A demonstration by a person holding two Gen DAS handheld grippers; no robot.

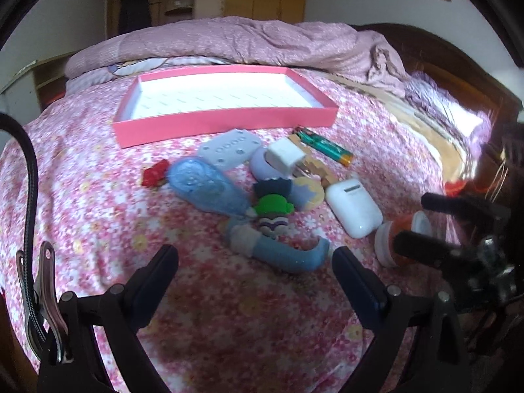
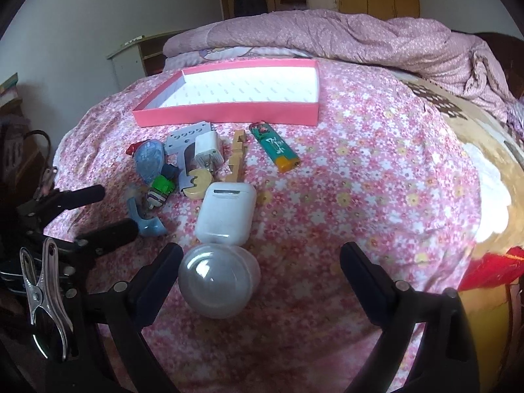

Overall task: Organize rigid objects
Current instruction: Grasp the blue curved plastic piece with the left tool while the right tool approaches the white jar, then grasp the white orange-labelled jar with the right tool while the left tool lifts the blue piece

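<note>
A pile of small objects lies on the floral bedspread in front of a pink tray point(image 1: 226, 122) point(image 2: 229, 113) with a white floor. The pile holds a white earbud case point(image 1: 355, 209) point(image 2: 227, 213), a green lighter point(image 1: 326, 145) point(image 2: 275, 147), a white charger plug point(image 1: 285, 157) point(image 2: 208, 150), a blue correction-tape dispenser point(image 1: 206, 186) point(image 2: 149, 160) and a blue curved piece point(image 1: 281, 253) point(image 2: 144, 216). My left gripper point(image 1: 255, 262) is open, just short of the blue curved piece. My right gripper point(image 2: 262, 258) is open around a small bulb-like capsule point(image 2: 217, 283) point(image 1: 402, 239).
A rumpled purple quilt point(image 1: 262, 42) point(image 2: 344, 36) lies behind the tray. A yellow-brown blanket point(image 2: 484, 163) covers the bed's right side. Each gripper shows in the other's view, the right one point(image 1: 425, 226) and the left one point(image 2: 101, 211). Wardrobes stand at the back.
</note>
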